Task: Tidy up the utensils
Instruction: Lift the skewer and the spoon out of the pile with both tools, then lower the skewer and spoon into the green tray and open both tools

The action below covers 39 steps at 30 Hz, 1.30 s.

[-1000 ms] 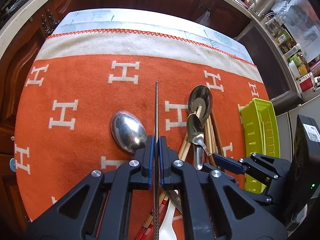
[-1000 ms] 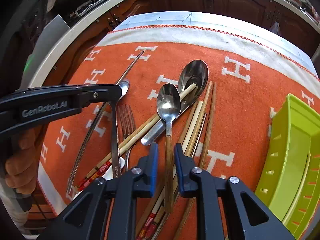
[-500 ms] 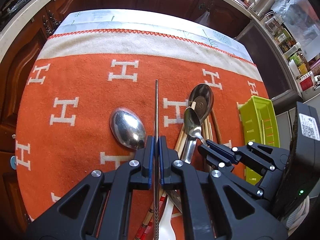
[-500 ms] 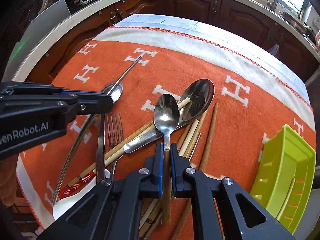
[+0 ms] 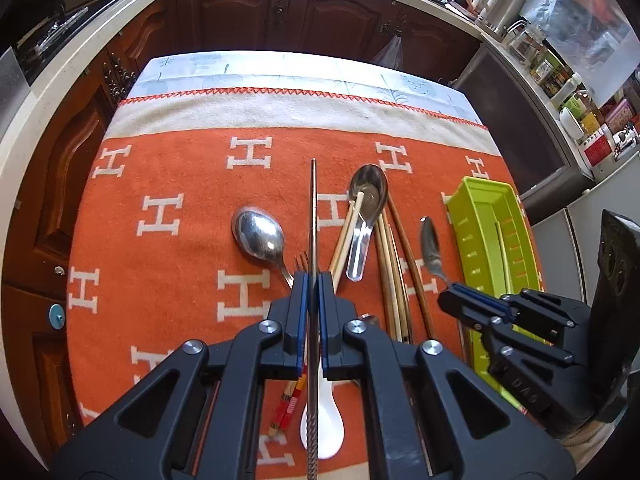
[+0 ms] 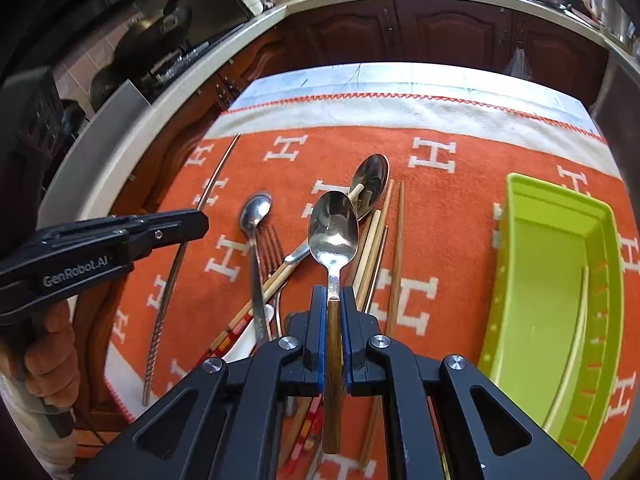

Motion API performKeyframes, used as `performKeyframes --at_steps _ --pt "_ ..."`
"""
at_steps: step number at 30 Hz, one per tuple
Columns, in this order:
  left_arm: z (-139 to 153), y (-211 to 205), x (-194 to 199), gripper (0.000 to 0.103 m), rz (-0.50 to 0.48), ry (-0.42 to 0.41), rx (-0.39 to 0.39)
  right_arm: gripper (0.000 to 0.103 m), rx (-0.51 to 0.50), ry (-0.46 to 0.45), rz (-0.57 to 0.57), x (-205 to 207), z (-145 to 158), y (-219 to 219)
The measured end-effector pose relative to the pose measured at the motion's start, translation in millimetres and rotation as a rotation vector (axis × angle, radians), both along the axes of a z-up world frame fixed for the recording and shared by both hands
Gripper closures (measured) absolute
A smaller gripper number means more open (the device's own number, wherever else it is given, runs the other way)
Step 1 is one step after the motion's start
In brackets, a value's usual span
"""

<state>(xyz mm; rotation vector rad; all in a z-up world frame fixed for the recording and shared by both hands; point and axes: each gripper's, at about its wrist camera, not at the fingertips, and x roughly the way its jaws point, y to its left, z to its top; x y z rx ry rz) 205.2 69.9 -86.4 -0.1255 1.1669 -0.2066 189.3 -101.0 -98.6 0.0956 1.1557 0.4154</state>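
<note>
My left gripper (image 5: pixel 313 280) is shut on a metal chopstick (image 5: pixel 314 208) and holds it above the orange cloth (image 5: pixel 180 184); both show at the left of the right wrist view (image 6: pixel 196 224), the chopstick (image 6: pixel 218 168) slanting. My right gripper (image 6: pixel 333 296) is shut on a wooden-handled spoon (image 6: pixel 334 232), lifted above the pile; it shows in the left wrist view (image 5: pixel 430 240). A green tray (image 6: pixel 552 280) with one pale chopstick inside lies at the right. A pile of wooden chopsticks (image 6: pixel 378 240), spoons and a fork (image 6: pixel 272 244) lies on the cloth.
A steel spoon (image 5: pixel 258 236) lies left of the pile, a wide ladle spoon (image 5: pixel 370 192) at its far end, a white plastic spoon (image 5: pixel 332 420) near me. Dark wooden cabinets (image 5: pixel 280 12) and a counter surround the table.
My right gripper closed on the wooden-handled spoon, lifted it off the pile and carried it right toward the green tray. My left gripper rose with the metal chopstick.
</note>
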Motion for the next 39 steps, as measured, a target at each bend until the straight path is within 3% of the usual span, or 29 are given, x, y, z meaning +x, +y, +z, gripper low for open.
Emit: performKeyframes --at_steps 8,15,27,34,39 --pt "29.5 -22.9 -38.6 0.100 -0.046 -0.012 -0.033 0.097 0.063 -0.025 -0.063 -44.9 35.4 -41.5" --pt "39.5 -75.3 -59.8 0.100 -0.126 0.000 -0.081 0.097 0.084 -0.020 -0.156 -68.2 44.3 -96.1" --pt "10.5 -191.0 -47.7 0.100 -0.209 0.082 -0.144 0.097 0.068 0.028 -0.302 -84.2 14.9 -193.0" --pt "-24.7 -234.8 -28.9 0.100 -0.195 0.110 -0.107 0.097 0.038 0.052 -0.328 -82.5 -5.2 -209.8" --pt "-40.2 -242.2 -25.5 0.100 -0.191 0.109 -0.076 0.097 0.018 0.049 -0.336 -80.0 -10.0 -210.0"
